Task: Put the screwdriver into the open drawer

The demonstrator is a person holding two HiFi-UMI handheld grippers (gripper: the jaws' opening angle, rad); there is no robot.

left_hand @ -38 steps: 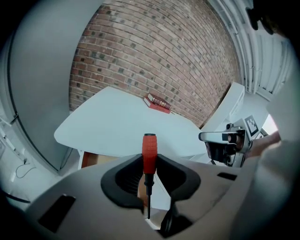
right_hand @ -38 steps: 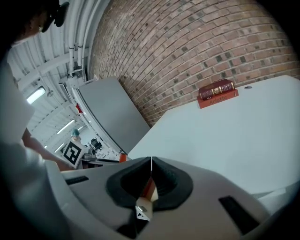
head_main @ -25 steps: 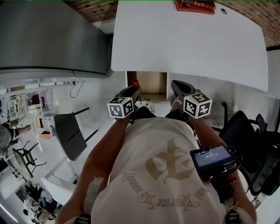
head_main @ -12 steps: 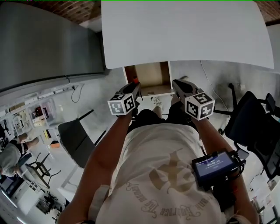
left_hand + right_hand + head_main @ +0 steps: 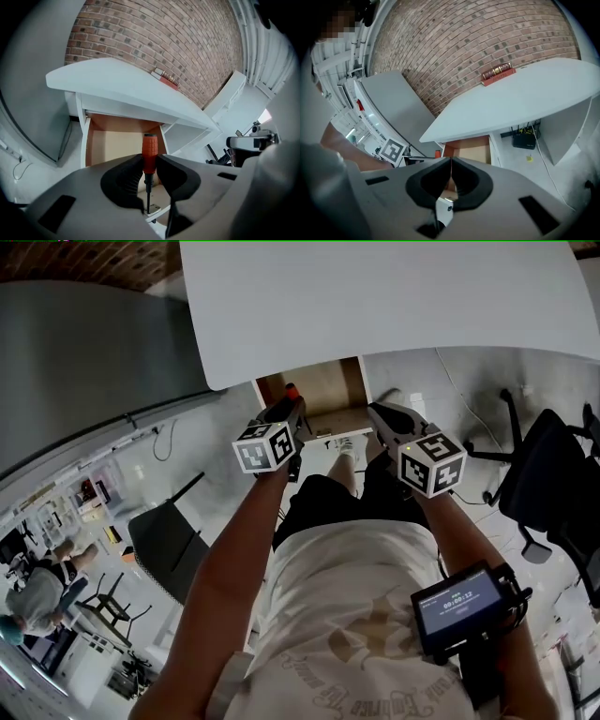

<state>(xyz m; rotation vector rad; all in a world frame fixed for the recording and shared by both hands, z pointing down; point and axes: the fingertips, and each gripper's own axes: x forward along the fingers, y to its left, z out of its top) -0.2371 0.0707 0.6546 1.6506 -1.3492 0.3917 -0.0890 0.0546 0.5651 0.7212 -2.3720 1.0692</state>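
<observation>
White desk (image 5: 375, 306), brick wall (image 5: 154, 37), open drawer (image 5: 112, 145) beneath, pale floor (image 5: 202, 451)

- Orange-red-handled screwdriver (image 5: 149, 152), centre of left gripper view: grip orange-red with a fine grid texture, shaft black.
- Left gripper (image 5: 149, 165): jaws matt black, body dark grey. Its cube is white with black square markers.
- Right gripper (image 5: 451, 171): same black and grey.
- Open wooden drawer (image 5: 112, 145): pale tan floor, reddish-brown walls, white frame.
- Curved white desk top (image 5: 375, 306): plain, unpatterned.
- Brick wall (image 5: 164, 42), upper frame: red-brown bricks, pale mortar lines.
- Flat red book (image 5: 498, 72), upper right.
- Person's cream T-shirt (image 5: 366, 615): olive-tan print.
</observation>
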